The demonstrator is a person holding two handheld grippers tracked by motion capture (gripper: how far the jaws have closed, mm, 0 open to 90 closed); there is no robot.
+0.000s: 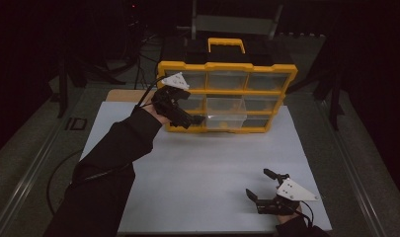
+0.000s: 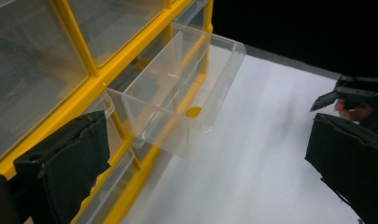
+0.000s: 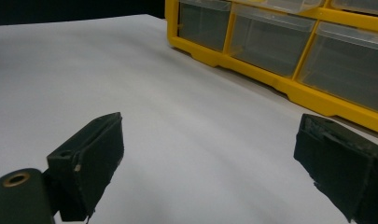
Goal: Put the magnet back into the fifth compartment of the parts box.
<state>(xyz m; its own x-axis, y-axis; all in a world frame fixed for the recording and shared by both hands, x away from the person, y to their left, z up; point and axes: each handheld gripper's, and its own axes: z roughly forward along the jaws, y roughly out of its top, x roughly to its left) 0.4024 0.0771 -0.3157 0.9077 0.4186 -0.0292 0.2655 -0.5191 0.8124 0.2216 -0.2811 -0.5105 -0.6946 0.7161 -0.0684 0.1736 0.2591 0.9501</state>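
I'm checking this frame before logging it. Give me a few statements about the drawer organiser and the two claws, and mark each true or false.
1. One clear drawer of the yellow organiser is pulled out. True.
2. The open drawer holds a small yellow piece. True.
3. The right claw grips the organiser's handle. False: it is open over the white table, near the front edge.
4. The left claw is beside the organiser. True.
5. The organiser lies flat. False: it stands upright.
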